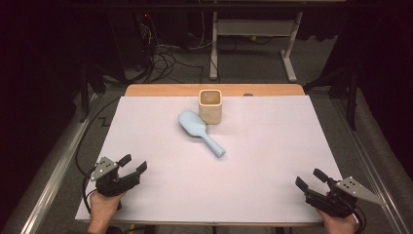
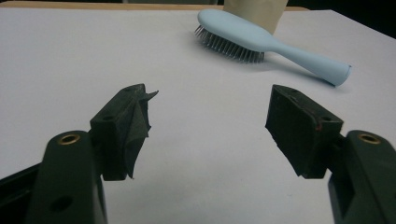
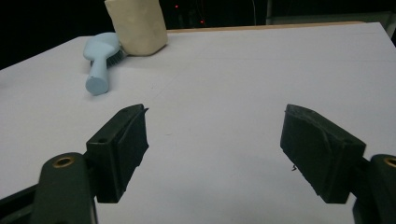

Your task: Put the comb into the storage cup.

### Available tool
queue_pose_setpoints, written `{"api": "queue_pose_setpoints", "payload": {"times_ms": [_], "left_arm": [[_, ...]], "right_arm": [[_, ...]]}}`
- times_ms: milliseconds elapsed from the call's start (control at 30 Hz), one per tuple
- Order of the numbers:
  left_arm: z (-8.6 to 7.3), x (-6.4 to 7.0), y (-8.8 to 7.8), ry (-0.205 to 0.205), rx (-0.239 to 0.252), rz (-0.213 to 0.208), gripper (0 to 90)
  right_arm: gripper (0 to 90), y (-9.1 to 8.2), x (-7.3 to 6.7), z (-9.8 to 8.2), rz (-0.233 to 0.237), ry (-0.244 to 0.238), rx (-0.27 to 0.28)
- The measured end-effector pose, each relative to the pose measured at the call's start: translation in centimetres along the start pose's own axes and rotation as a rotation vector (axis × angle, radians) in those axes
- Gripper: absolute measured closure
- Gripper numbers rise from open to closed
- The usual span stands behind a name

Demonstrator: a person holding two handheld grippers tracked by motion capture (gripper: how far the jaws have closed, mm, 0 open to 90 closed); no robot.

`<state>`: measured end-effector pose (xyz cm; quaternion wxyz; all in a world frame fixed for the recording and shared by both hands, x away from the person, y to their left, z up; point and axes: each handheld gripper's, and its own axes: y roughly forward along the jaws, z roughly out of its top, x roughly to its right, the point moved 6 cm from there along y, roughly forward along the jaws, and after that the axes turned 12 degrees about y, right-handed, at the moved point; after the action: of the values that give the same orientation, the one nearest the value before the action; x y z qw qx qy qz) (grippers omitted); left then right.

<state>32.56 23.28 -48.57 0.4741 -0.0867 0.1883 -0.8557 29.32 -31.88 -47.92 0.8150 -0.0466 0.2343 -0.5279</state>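
A light blue hairbrush (image 1: 198, 130) lies bristles down near the middle of the white table (image 1: 272, 146), its handle pointing toward the front right. Just behind it stands a beige square cup (image 1: 210, 105), upright and empty-looking. My left gripper (image 1: 134, 164) rests at the front left corner, open, with nothing between its jaws. My right gripper (image 1: 310, 179) rests at the front right corner, also open and empty. In the left gripper view the hairbrush (image 2: 261, 39) lies well ahead of the gripper (image 2: 210, 114). From the right gripper view (image 3: 215, 135) the hairbrush (image 3: 100, 58) and cup (image 3: 136, 25) sit far ahead to the left.
A wooden strip (image 1: 160, 90) runs along the table's far edge. Beyond it are desk legs (image 1: 213, 48) and tangled cables (image 1: 160, 58) on the floor. Metal rails (image 1: 53, 165) flank the table on both sides.
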Motion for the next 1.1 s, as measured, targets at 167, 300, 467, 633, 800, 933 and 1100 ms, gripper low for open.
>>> {"api": "queue_pose_setpoints", "payload": {"times_ms": [167,300,467,633,800,933,1100], "left_arm": [[0.2,0.2,0.1,0.013,0.000,-0.003,30.6],[0.6,0.3,0.0,0.016,0.014,-0.006,30.6],[1.0,0.5,0.1,0.025,0.028,-0.001,30.6],[1.6,1.0,0.6,0.039,0.043,-0.006,30.2],[1.9,1.4,1.0,0.047,0.042,-0.020,30.5],[2.1,1.7,1.2,0.050,0.047,-0.030,30.6],[2.4,2.1,1.5,0.061,0.053,-0.041,30.6]], "right_arm": [[24.1,0.1,0.0,0.0,0.000,-0.001,-0.004],[24.3,0.1,0.0,0.0,0.003,0.000,-0.001],[24.3,0.1,0.0,0.0,0.000,-0.002,0.000],[24.5,0.1,0.0,0.0,-0.002,-0.008,-0.001],[24.5,0.1,-0.1,0.0,0.002,-0.009,-0.003],[24.5,0.1,-0.1,-0.1,0.002,-0.008,-0.003],[24.5,0.1,-0.1,0.0,0.006,-0.012,-0.003]]}}
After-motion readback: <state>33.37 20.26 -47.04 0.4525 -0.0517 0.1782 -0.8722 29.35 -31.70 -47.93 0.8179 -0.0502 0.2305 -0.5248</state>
